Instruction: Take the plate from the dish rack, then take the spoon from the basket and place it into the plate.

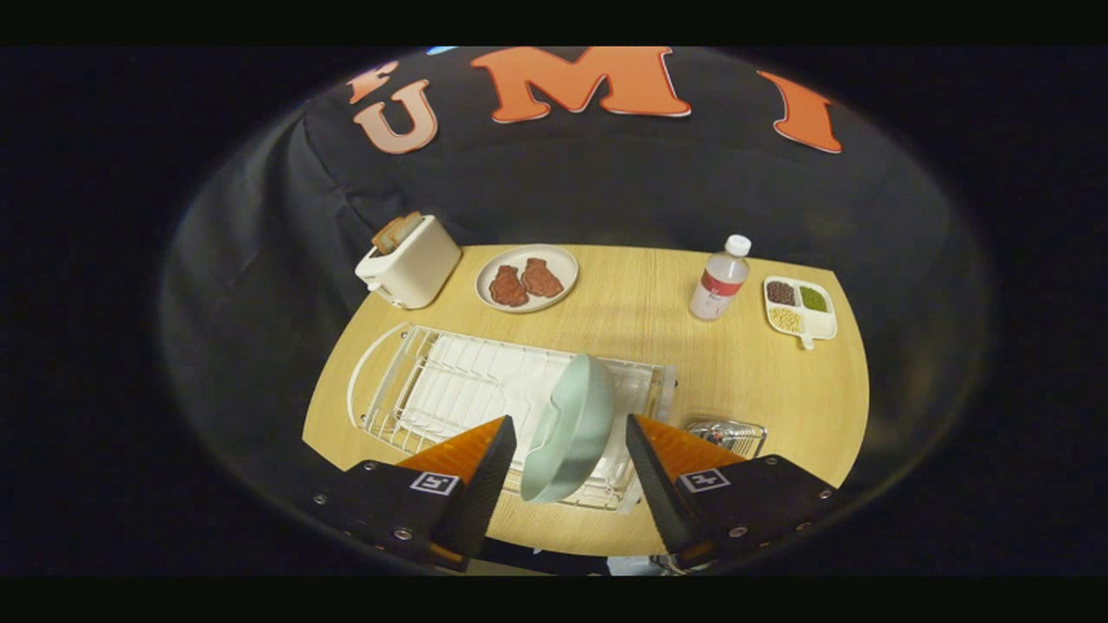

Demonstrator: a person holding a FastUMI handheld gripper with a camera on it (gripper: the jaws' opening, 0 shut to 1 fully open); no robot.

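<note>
Gripper [571,433] fingers stand spread around the upright plate [567,428] in the dish rack [415,381], so closing squarely on its rim should hold best.

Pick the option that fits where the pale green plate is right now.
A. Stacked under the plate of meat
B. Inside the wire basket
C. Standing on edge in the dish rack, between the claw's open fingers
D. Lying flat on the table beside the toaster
C: the pale green plate stands on edge in the dish rack, with the claw open around it, neither finger visibly pressing on it.
</note>
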